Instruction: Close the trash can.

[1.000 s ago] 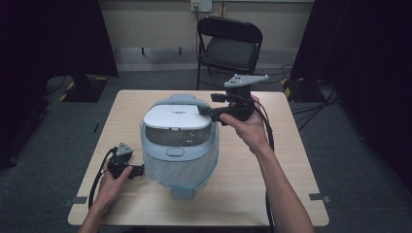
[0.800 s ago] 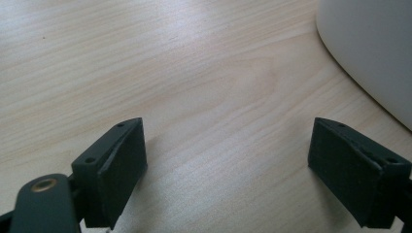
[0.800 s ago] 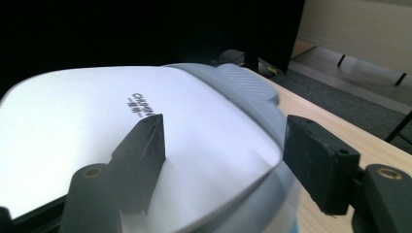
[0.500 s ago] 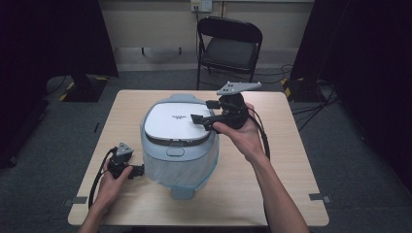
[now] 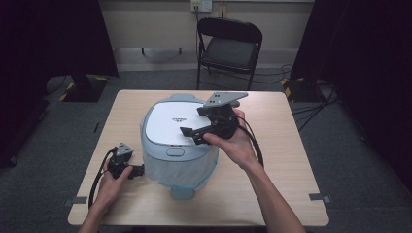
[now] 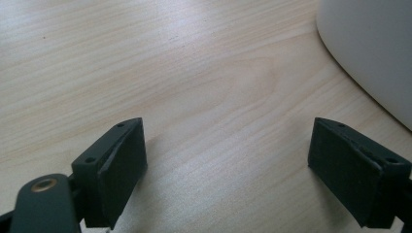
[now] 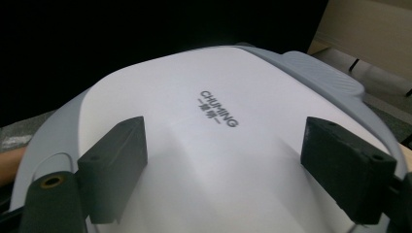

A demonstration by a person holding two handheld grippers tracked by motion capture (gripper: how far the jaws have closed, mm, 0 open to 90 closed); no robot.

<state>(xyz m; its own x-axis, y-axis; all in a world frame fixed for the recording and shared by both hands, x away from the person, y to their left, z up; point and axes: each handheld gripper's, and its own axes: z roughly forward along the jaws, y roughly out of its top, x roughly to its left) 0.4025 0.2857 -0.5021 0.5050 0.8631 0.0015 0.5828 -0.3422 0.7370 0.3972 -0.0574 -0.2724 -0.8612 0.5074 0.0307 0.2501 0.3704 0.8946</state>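
Hovering my right gripper (image 5: 192, 132) over the cooker's white lid (image 5: 170, 124), jaws spread, holding nothing.

Cooker (image 5: 177, 165) sits mid-table; my left gripper (image 5: 138, 170) rests at its 9 o'clock, also spread. Pressing off-centre, I judge the jaws could skid across the glossy lid. Pale wooden table (image 5: 291, 194), grey carpet, folding chair (image 5: 228, 46) at 12 o'clock.

My high view looks forward and down over the whole table (image 5: 291, 145). My right gripper view sits close above the cooker lid (image 7: 214, 160), which the high view shares; my left gripper view skims the tabletop near the cooker's wall (image 6: 374, 53).
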